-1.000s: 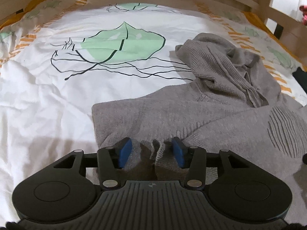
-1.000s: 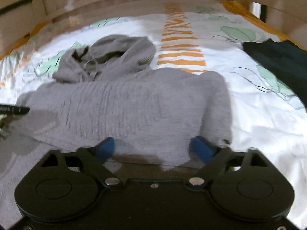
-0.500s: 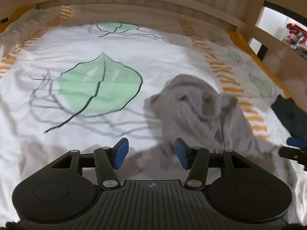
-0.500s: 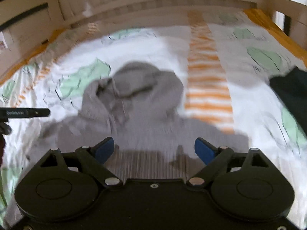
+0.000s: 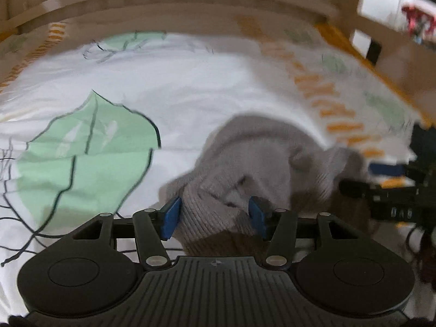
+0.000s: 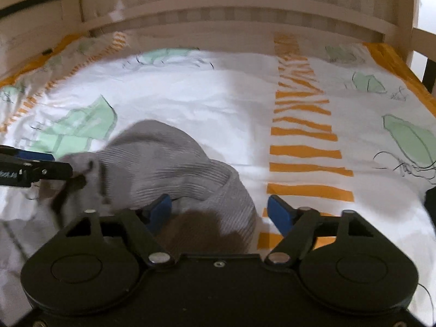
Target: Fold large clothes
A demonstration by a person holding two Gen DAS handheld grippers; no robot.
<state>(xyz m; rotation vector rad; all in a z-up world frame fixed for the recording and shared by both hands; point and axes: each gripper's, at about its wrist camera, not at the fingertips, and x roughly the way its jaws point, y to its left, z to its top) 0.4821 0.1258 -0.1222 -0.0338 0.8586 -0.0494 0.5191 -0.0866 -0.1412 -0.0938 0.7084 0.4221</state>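
A grey ribbed knit hooded sweater (image 5: 261,158) lies bunched on the bed, on a white bedspread printed with green leaves and orange stripes (image 5: 190,87), its hood heaped toward the far side. The left gripper (image 5: 214,216) reaches into the near edge of the bunched knit: a thick roll of the grey fabric fills the space between its blue pads, and both pads appear to touch it, so the jaws stand partly spread, gripping that fold. In the right wrist view the same sweater (image 6: 169,160) sits left of centre, and the right gripper (image 6: 220,212) comes at its right-hand edge; its jaws are closing, set wide apart for now, with the left pad against the grey knit and the right pad out over the bare bedspread (image 6: 218,100), clear of any cloth. Each gripper shows at the side of the other's view, near the hood. A pale wooden slatted bed frame (image 6: 245,13) runs along the far edge, and a dark garment (image 5: 421,141) lies at the right margin. Both views are somewhat blurred.
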